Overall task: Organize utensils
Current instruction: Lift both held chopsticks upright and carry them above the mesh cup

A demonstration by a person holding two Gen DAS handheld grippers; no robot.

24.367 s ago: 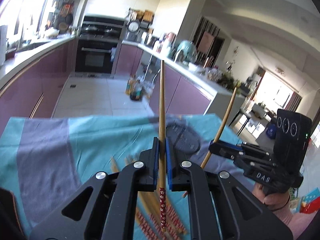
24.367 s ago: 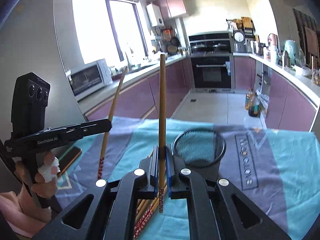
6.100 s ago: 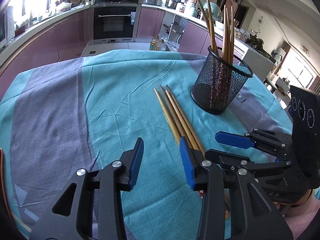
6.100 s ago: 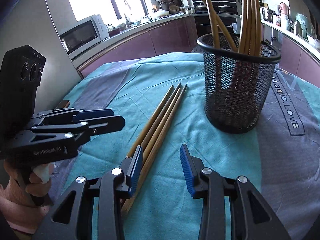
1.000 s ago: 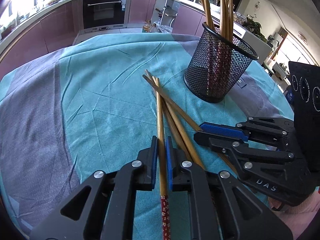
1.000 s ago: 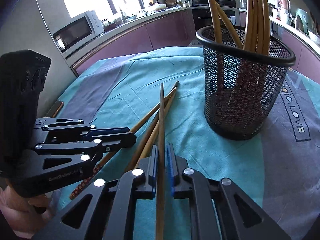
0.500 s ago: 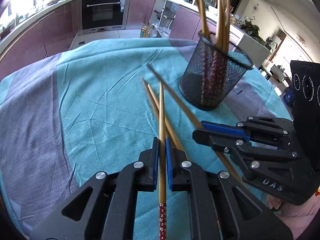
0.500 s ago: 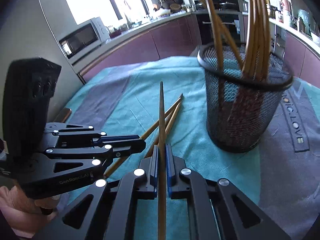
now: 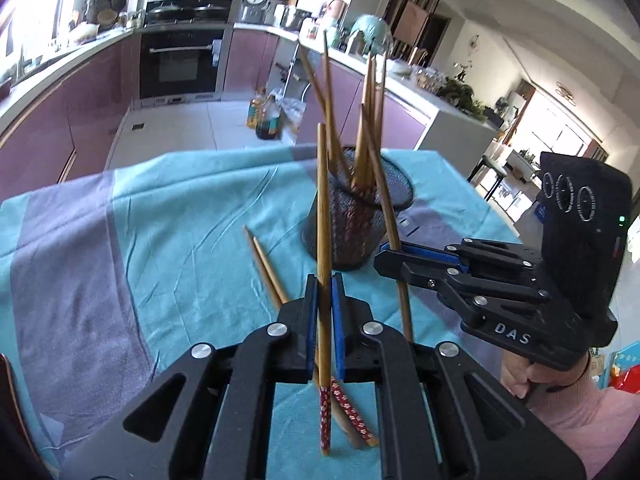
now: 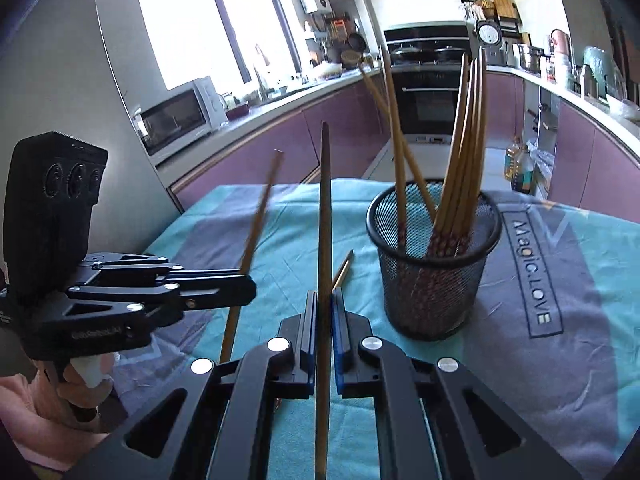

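My left gripper [image 9: 325,284] is shut on a wooden chopstick [image 9: 322,200] that is lifted off the cloth and tilted steeply, its red patterned end hanging below the jaws. My right gripper [image 10: 324,296] is shut on a second chopstick [image 10: 325,200], held the same way. Each gripper also shows in the other's view: the right gripper [image 9: 384,256] beside the cup, the left gripper [image 10: 248,292] at the left. The black mesh cup [image 10: 432,280] stands just ahead and holds several chopsticks. Two more chopsticks [image 9: 266,268] lie on the cloth in front of it.
A teal and grey tablecloth [image 9: 180,220] covers the table, with its far edge just behind the mesh cup [image 9: 352,220]. Beyond are purple kitchen cabinets, an oven [image 9: 180,68] and bottles [image 9: 266,120] on the floor. A hand in a pink sleeve [image 9: 580,408] holds the right gripper.
Both grippers have risen with their chopsticks, which now tilt up clear of the cloth. The two chopsticks left on the cloth have not moved.
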